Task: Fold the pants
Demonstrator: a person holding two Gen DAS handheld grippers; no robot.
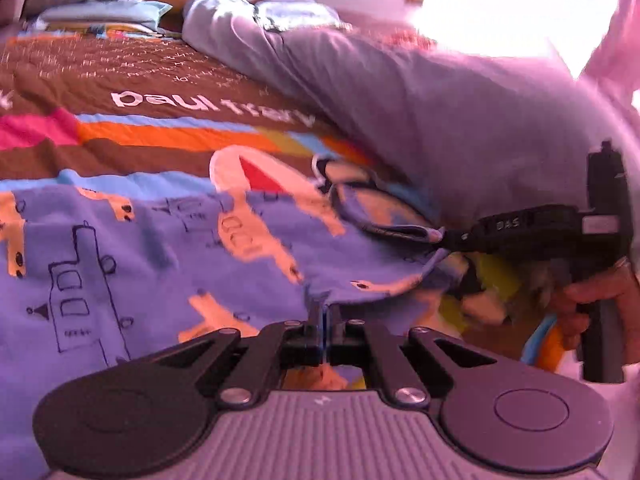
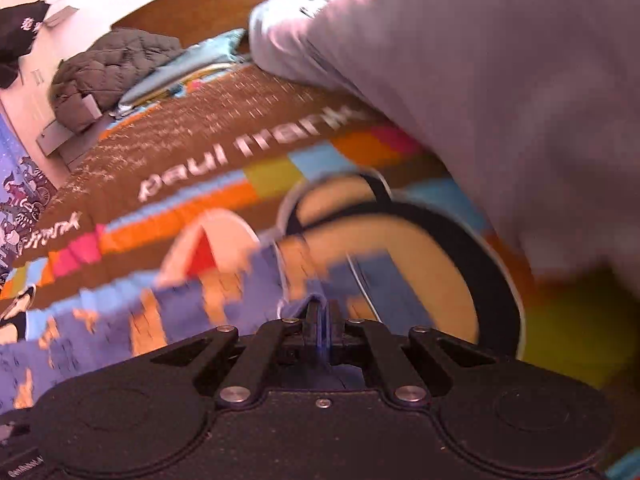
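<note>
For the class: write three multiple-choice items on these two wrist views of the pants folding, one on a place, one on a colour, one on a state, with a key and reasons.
1. Where do the pants lie?
A. On a patterned bedspread
B. On a bare wooden floor
C. In a basket

2. What is the main colour of the pants?
A. Green
B. White
C. Blue-purple with orange prints

3. How does the left gripper stand?
A. Wide open above the cloth
B. Shut on an edge of the pants
C. Shut on a pillow

Key:
1 A: the brown striped bedspread shows behind and beside the cloth.
2 C: orange shapes sit on blue-purple fabric.
3 B: its jaws meet with fabric pinched between; the right gripper grips likewise.
</note>
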